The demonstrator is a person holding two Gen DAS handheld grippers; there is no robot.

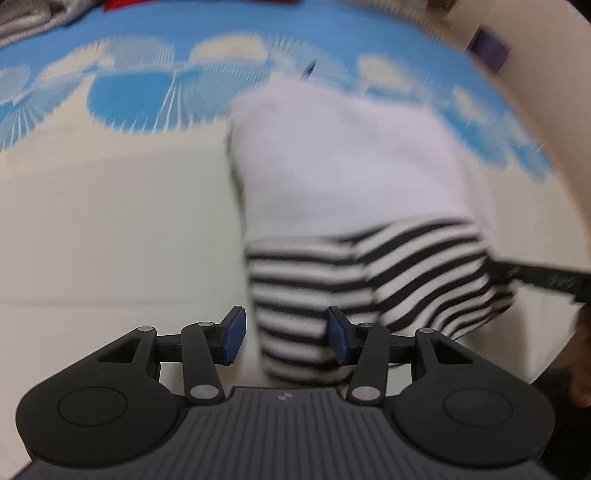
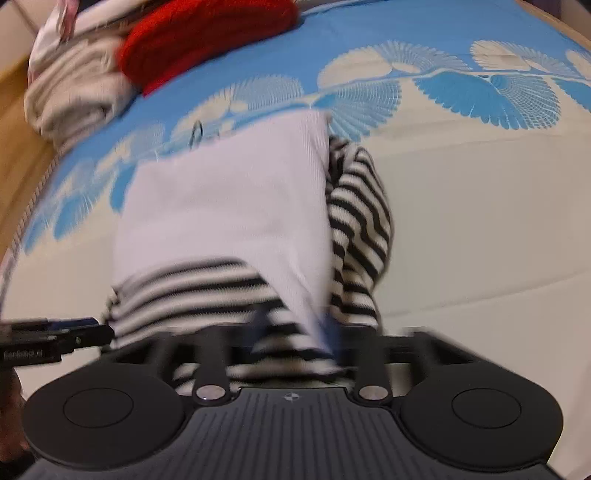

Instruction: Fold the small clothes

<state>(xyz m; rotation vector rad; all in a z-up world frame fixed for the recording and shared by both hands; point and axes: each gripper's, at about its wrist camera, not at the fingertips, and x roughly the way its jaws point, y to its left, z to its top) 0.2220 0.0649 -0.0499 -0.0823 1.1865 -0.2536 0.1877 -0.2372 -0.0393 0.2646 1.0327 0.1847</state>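
Note:
A small top with a white body (image 1: 343,158) and black-and-white striped sleeves (image 1: 314,288) lies on the bed. In the left wrist view my left gripper (image 1: 286,336) stands open around the near end of a striped sleeve; its left pad (image 1: 234,336) is clear of the cloth. In the right wrist view my right gripper (image 2: 295,328) is blurred and shut on the top's near edge, where the white body (image 2: 229,199) meets the stripes (image 2: 192,291). A second striped sleeve (image 2: 358,221) is bunched along the right side. The left gripper's fingers (image 2: 55,338) show at that view's left edge.
The bedcover is cream (image 1: 110,229) with a blue fan print (image 2: 480,88) further back. A red knit piece (image 2: 207,33) and a pile of beige cloth (image 2: 74,96) sit at the far left corner. A small dark clip (image 2: 195,134) lies behind the top. Wooden floor (image 2: 14,147) borders the bed.

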